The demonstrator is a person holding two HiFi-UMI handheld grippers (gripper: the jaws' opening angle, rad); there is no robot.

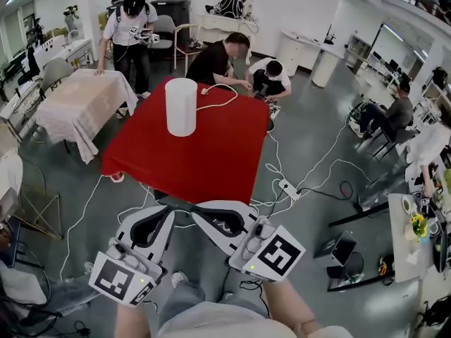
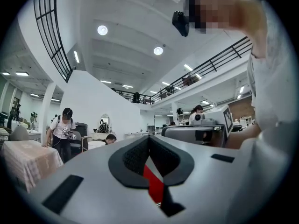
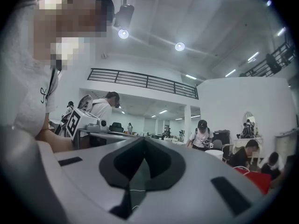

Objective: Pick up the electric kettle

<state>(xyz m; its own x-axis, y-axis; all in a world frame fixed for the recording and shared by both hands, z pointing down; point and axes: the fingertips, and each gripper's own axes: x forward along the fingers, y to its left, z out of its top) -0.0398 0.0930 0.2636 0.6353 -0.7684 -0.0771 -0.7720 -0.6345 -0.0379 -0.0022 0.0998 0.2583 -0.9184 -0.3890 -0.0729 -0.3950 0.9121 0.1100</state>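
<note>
The electric kettle, a tall white cylinder, stands upright at the far left of a table under a red cloth. A white cord runs from it toward the table's far edge. Both grippers hang side by side in the air in front of the table's near edge, well short of the kettle. The left gripper has its jaws together with nothing between them, and so does the right gripper. A strip of red cloth shows below the closed pads in the left gripper view.
Two people crouch behind the red table. A beige-clothed table stands to the left, with a person standing by it. White cables and a power strip lie on the floor at the right. A chair frame stands at the near left.
</note>
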